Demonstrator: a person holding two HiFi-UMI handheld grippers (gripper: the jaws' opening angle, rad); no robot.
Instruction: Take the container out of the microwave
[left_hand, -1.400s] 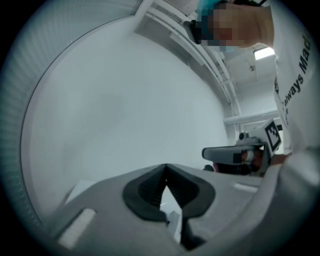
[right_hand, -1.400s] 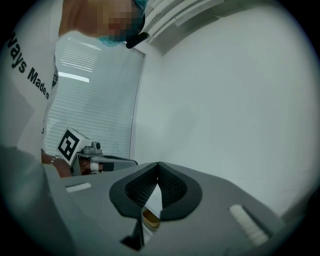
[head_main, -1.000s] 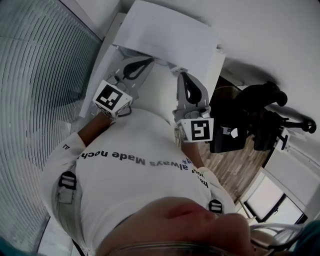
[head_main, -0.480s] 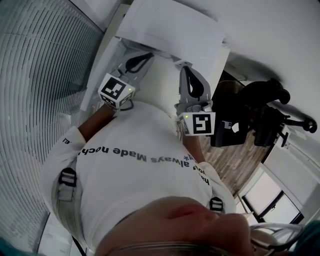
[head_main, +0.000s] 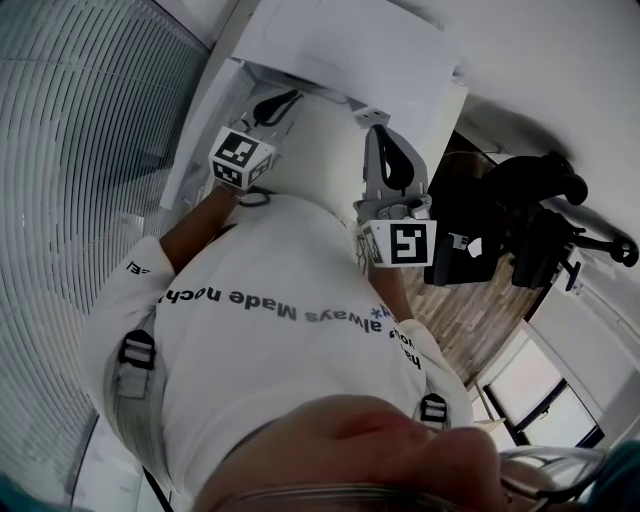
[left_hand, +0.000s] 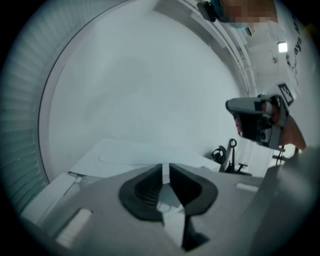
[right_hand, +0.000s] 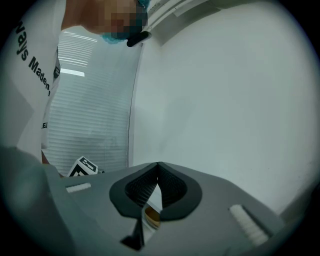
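A white box-shaped appliance (head_main: 350, 50), which looks like the microwave, stands in front of me at the top of the head view. Its flat top (left_hand: 130, 155) also shows just beyond the left jaws. No container shows in any view. My left gripper (head_main: 283, 100) reaches toward the appliance's left side. Its jaws have just been opening and now stand a narrow slit apart (left_hand: 165, 170), with nothing between them. My right gripper (head_main: 377, 133) is held level on the right, its tips touching (right_hand: 158, 165) and holding nothing. It also shows in the left gripper view (left_hand: 255, 122).
Ribbed grey blinds (head_main: 70, 150) fill the left side. Black equipment on stands (head_main: 520, 220) sits to the right over a wooden floor (head_main: 460, 310). A white wall (right_hand: 225, 100) lies ahead of both grippers. My white-shirted body fills the lower head view.
The left gripper has shifted up the picture, closer to the white appliance, and its marker cube has turned a little. The right gripper has hardly moved.
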